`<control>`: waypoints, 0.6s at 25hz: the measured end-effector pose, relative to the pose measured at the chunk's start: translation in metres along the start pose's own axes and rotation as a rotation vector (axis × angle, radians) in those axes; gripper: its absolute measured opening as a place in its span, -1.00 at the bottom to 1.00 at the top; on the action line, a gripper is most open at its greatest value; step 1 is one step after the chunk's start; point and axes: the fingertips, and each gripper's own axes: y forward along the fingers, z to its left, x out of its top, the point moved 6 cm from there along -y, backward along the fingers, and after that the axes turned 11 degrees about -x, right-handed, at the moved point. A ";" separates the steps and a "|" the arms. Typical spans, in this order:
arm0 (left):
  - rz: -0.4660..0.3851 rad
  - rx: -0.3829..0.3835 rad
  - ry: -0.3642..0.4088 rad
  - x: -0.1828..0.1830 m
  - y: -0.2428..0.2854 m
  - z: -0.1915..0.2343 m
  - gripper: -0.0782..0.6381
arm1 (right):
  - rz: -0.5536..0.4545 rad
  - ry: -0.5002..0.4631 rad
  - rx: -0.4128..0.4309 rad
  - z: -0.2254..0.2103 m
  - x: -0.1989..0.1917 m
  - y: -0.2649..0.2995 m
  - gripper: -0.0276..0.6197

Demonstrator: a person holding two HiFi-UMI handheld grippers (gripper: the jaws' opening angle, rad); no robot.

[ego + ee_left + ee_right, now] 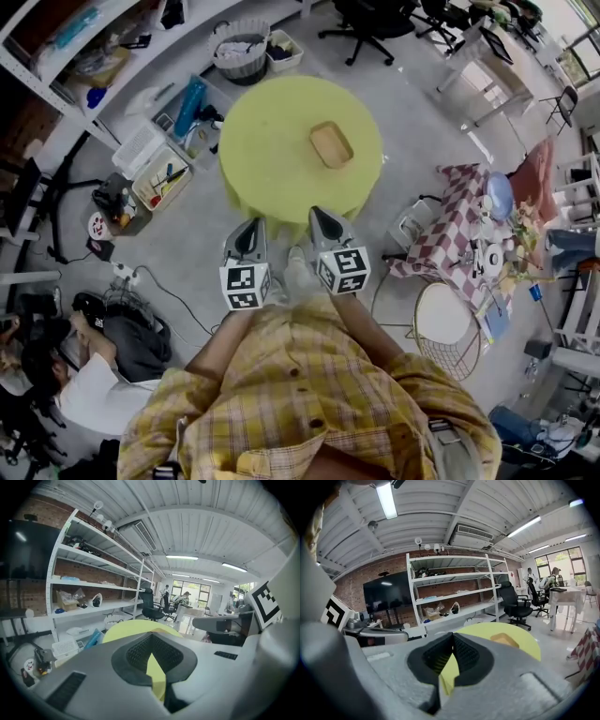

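The person holds both grippers low and side by side, just short of the near edge of the round yellow desk (267, 155). The left gripper (249, 230) has its jaws pressed together with nothing between them. The right gripper (319, 220) is likewise closed and empty. A shallow wooden tray (331, 144) sits on the desk, right of the middle, well apart from both grippers. Shelves (93, 606) line the wall beyond.
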 end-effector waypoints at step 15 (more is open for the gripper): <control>0.053 0.006 0.011 0.009 0.074 0.015 -0.77 | 0.101 -0.002 0.038 -0.039 -0.006 0.082 -0.92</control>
